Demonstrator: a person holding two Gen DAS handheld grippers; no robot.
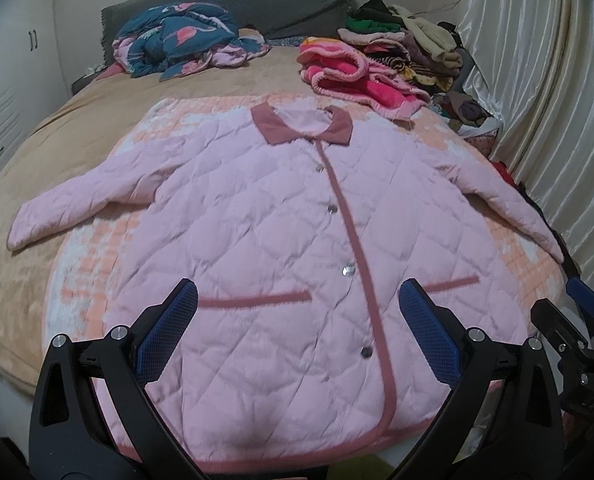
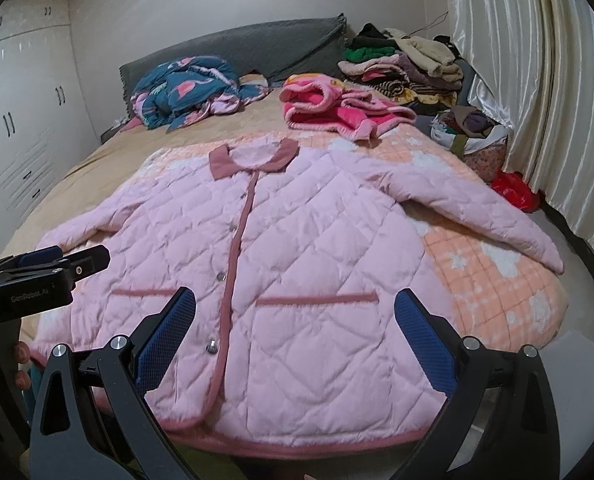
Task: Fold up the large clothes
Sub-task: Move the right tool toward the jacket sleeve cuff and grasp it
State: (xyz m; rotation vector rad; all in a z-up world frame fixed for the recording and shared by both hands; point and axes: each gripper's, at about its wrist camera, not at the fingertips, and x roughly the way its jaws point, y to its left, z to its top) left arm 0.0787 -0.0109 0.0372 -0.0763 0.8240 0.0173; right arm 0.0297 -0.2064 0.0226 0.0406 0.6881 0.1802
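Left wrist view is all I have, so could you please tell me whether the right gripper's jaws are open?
Observer: Yes, the right gripper has its jaws wide open and empty, pointed at the pink jacket's lower front.
Operator: Thank you. Where does the sleeve nearest the curtain end?
Observer: Its cuff lies on the peach blanket, short of the blanket's edge.

near bed edge: open | far: pink blanket, clothes pile | right: curtain
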